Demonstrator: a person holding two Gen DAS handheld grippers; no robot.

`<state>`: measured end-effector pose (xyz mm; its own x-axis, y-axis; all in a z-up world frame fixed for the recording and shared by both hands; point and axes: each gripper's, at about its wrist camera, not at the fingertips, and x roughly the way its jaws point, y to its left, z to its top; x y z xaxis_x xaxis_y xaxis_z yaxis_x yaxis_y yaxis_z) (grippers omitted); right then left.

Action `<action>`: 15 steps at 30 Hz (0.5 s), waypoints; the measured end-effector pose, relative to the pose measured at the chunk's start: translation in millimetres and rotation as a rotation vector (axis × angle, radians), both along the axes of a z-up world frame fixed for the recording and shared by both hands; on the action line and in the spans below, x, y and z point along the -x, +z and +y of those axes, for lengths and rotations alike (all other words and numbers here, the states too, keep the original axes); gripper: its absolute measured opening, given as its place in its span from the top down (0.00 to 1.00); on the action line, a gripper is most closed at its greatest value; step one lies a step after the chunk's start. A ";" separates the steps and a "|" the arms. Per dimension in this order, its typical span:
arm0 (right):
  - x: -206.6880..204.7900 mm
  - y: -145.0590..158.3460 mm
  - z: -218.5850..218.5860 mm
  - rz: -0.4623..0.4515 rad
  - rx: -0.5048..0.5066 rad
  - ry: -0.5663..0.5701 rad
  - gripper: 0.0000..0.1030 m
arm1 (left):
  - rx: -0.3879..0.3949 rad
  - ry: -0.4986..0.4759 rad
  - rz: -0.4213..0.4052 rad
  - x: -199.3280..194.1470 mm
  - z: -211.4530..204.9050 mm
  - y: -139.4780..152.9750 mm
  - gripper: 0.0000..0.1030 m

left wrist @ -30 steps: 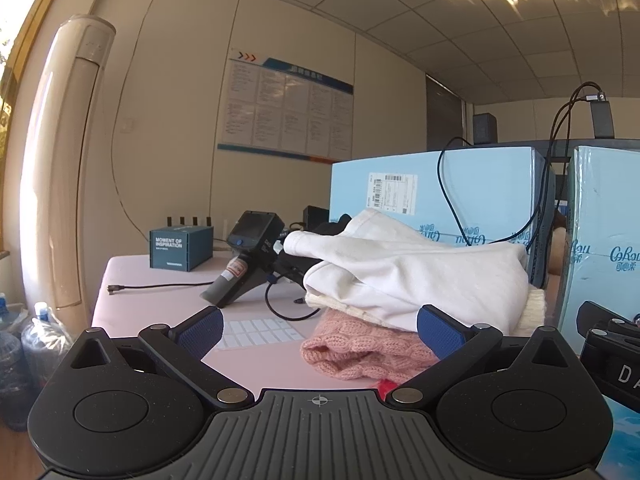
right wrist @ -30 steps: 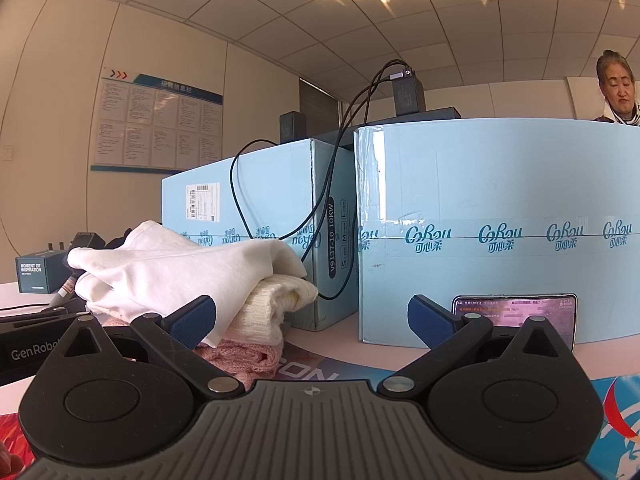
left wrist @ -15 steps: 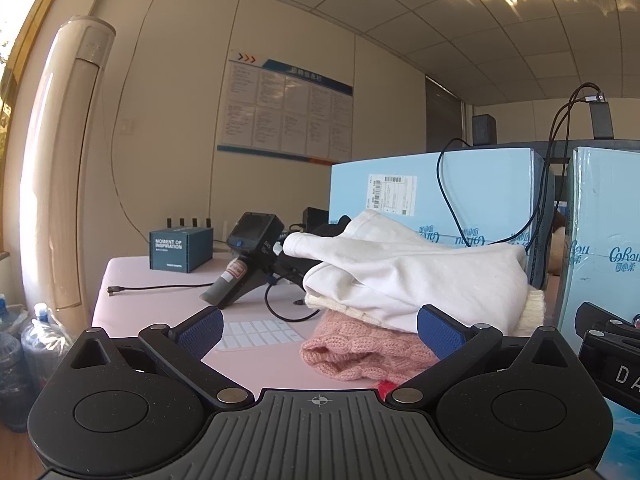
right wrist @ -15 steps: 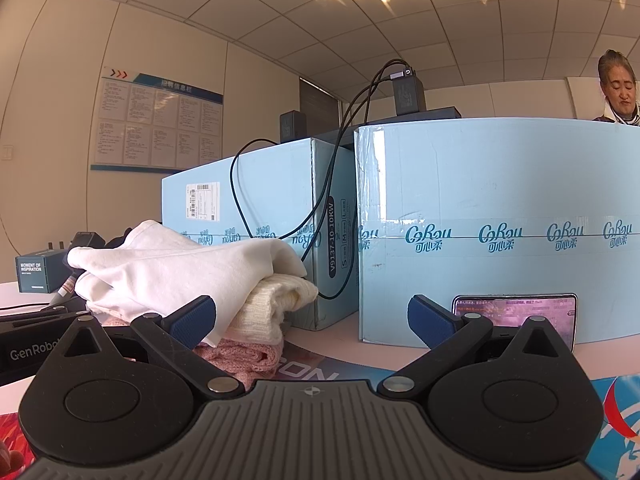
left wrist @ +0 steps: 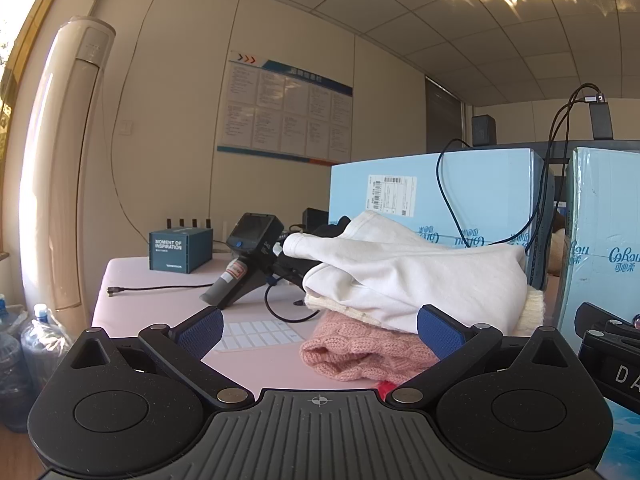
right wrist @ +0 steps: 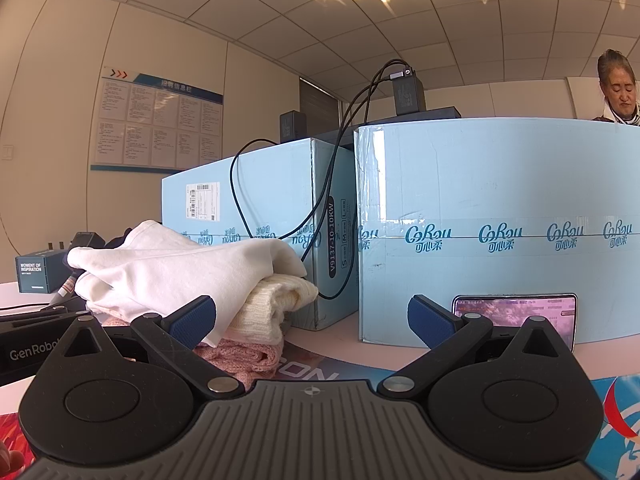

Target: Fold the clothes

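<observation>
— Clothes first: where are they?
— Stacked on the table (left wrist: 168, 304): white garment (left wrist: 420, 280) on top, cream knit (right wrist: 272, 304) under it, pink knit (left wrist: 360, 352) lowest, its near edge hidden behind the tongs.
— And the tongs?
— Left tongs (left wrist: 320, 328) and right tongs (right wrist: 312, 316) are both spread wide, holding nothing. A phone (right wrist: 516, 312) is partly covered by one right finger.

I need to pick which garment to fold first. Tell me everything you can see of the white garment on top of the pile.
The white garment is smooth, plain, woven-looking cloth, loosely bunched rather than folded, with a hemmed end poking out toward the left. It lies on top of the pile, draped over a cream knit that sits on a pink knit. Neither gripper touches it; both are open.
</observation>
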<state>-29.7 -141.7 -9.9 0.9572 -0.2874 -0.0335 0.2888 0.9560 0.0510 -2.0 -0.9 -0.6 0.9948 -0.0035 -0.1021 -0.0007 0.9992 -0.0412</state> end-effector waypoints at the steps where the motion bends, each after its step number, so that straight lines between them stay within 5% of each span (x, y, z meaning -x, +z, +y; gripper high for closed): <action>1: 0.0 0.1 0.1 0.000 0.000 0.000 0.00 | 0.000 0.000 0.000 0.0 0.1 0.0 0.00; 15: -0.8 -0.9 -0.5 0.000 -0.002 -0.001 0.00 | -0.001 -0.003 -0.001 0.3 0.8 0.5 0.00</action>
